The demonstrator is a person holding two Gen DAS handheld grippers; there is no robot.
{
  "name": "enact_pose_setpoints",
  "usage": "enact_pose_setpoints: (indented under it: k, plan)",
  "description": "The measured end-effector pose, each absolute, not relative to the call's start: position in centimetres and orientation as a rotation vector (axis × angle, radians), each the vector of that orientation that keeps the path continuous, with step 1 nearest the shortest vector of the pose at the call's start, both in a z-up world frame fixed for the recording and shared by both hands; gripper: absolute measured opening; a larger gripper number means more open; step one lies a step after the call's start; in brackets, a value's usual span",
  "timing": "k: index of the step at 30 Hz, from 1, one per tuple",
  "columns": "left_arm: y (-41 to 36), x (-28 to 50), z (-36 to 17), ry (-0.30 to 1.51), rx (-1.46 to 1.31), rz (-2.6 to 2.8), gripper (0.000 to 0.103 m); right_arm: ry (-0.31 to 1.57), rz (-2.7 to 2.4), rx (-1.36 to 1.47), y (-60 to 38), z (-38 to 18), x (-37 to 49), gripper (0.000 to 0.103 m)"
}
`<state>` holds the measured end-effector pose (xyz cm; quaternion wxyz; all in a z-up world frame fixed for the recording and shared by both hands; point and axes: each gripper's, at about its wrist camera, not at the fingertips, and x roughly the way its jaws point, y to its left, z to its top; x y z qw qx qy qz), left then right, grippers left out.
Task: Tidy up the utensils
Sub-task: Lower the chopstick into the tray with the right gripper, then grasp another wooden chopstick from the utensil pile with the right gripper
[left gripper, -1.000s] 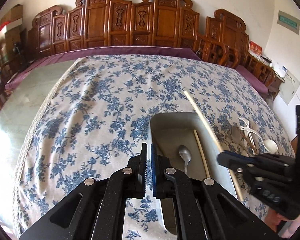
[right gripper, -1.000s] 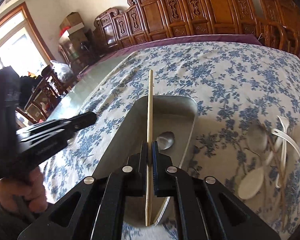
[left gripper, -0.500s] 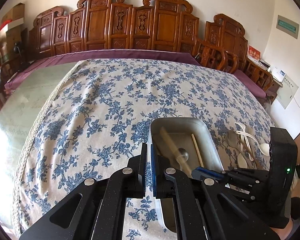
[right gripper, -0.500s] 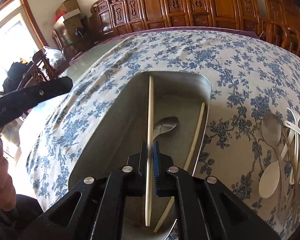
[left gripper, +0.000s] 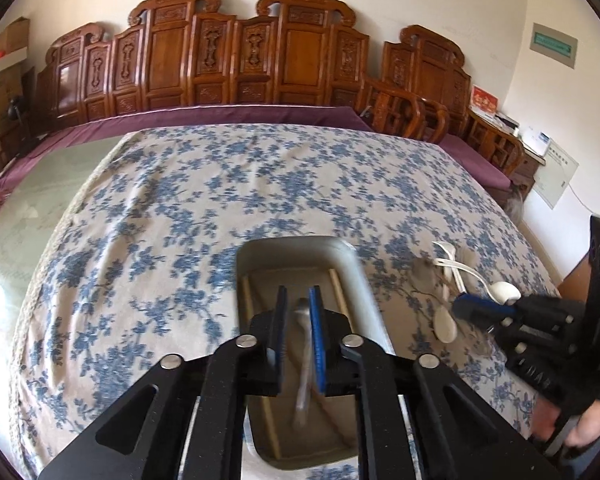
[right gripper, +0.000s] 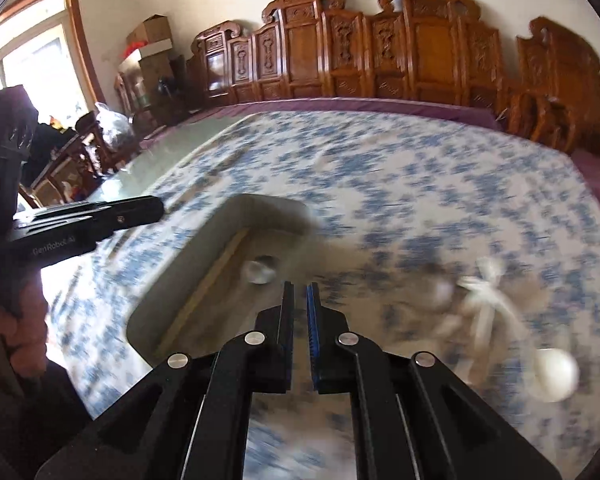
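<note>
A grey metal tray [left gripper: 352, 264] sits on the floral tablecloth and holds a metal spoon [left gripper: 305, 344] and two pale chopsticks [left gripper: 338, 288]. My left gripper [left gripper: 299, 300] hovers over the tray, open by a small gap and empty. My right gripper [right gripper: 299, 296] is open by a small gap and empty, above the tray's right rim [right gripper: 300, 216]; it also shows in the left wrist view [left gripper: 484, 308] near the loose utensils. The spoon bowl [right gripper: 258, 271] and one chopstick [right gripper: 208, 284] show blurred in the right wrist view.
A pile of loose utensils lies right of the tray: white plastic spoons [left gripper: 460, 276], a metal spoon [left gripper: 422, 270] and thin sticks; the pile [right gripper: 484, 308] is blurred in the right wrist view. Carved wooden chairs [left gripper: 240, 52] line the table's far side.
My right gripper let go of the chopstick, which now lies in the tray, then opened and swung right toward the loose utensils. My left gripper opened slightly and shifted over the tray.
</note>
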<state>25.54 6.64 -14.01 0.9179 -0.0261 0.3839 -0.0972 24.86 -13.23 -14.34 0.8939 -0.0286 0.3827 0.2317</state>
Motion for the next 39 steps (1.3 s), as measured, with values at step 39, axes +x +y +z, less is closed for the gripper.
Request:
enact_pose_setpoints:
  k: [39]
  plan:
    - [-4.5,22.8,-17.3,0.834,0.072,-0.326,0.029,0.924,0.389,-0.104,-23.6,-20.5,25.4,0.006]
